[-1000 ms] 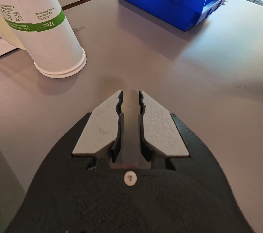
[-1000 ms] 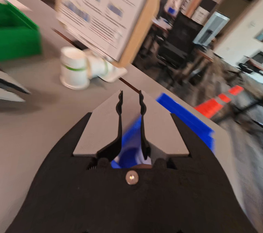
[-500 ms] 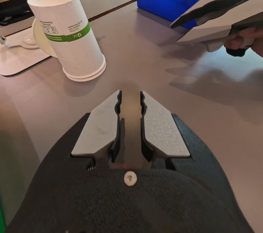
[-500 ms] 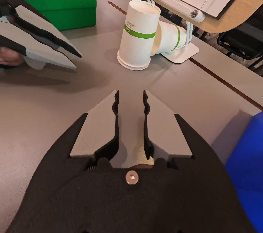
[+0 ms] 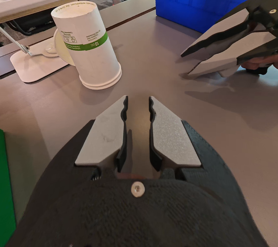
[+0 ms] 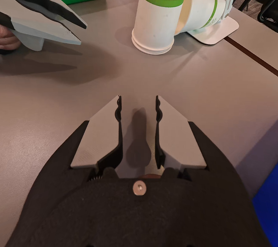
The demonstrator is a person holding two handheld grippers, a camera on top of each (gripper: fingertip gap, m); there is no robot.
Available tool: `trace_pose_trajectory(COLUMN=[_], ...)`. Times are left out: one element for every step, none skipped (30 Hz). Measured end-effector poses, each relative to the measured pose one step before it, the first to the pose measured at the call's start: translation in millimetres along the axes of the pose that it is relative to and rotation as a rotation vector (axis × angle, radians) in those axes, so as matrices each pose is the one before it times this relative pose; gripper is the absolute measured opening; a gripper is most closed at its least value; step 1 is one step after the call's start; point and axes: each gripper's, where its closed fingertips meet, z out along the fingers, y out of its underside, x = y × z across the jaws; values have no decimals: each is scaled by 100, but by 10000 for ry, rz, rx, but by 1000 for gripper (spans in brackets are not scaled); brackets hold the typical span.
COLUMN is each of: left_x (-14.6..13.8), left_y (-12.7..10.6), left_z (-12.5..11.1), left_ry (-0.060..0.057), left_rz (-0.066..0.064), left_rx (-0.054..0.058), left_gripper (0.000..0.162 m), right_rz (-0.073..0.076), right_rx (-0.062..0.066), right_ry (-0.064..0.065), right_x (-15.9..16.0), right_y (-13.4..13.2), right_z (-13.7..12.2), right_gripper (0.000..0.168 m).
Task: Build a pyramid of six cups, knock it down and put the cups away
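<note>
Both empty, left gripper [image 5: 138, 99] and right gripper [image 6: 137, 98] slightly parted near the upside-down paper cup [image 6: 158, 13] on the grey table [image 6: 195, 81], tipped cup [image 6: 201, 9] leaning against it; careless approach could roll either away.

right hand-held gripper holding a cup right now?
No. The right hand-held gripper is open with only bare table between its fingers; the upside-down cup stands ahead, untouched.
</note>
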Motion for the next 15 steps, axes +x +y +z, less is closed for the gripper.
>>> trace_pose_trajectory(left_x=[-61, -70, -85, -84, -58, -57, -20, -20, -1, -7, -56, -70, -103, -198, -240], left_y=[8, -14, -22, -28, -20, -22, 1, 3, -1, -28, -103, -143, -147, -154, -202], left_z=[-2, -13, -22, -28, -27, -13, -5, 15, 21, 50, 62, 94, 159, 231, 269], left_ry=[1, -2, -7, -3, -6, -5, -2, -14, -15, -15, -35, -29, -10, -38, -63], left_rz=[-58, -70, -74, -70, -59, -42, -20, -1, 13, 20, 16, 2, -29, -73, -79], left_rx=[0, 15, 26, 23, 22, 18, 2, -9, -8, 5, 40, 65, 49, 32, 23], left_gripper=[25, 25, 25, 25, 25, 25, 25, 25, 25, 25, 25, 25, 25, 25, 26], right_rz=[15, 19, 15, 25, 28, 23, 25, 22, 5, -8, -12, -13, -17, -13, -10], right_rx=[-7, 14, 22, 16, 22, 14, -2, -5, -6, -29, -37, -26, -27, -36, -38], right_ry=[-13, -17, -40, -25, -14, -28, -20, 9, 12, -2, 4, 20, 17, 7, -2], right_x=[-23, -17, -45, -18, 13, -13, -1, 37, 17, 0, -12, 13, 10, -2, -9], right_y=[26, 3, -16, -4, -17, -7, 6, 6, 11, 35, 33, 29, 30, 44, 45], right_z=[-31, -43, -43, -51, -38, -24, 1, 6, 12, 28, 40, 29, 28, 39, 42], right_gripper=[43, 43, 43, 43, 43, 43, 43, 43, 43, 43, 43, 43, 43, 43, 43])
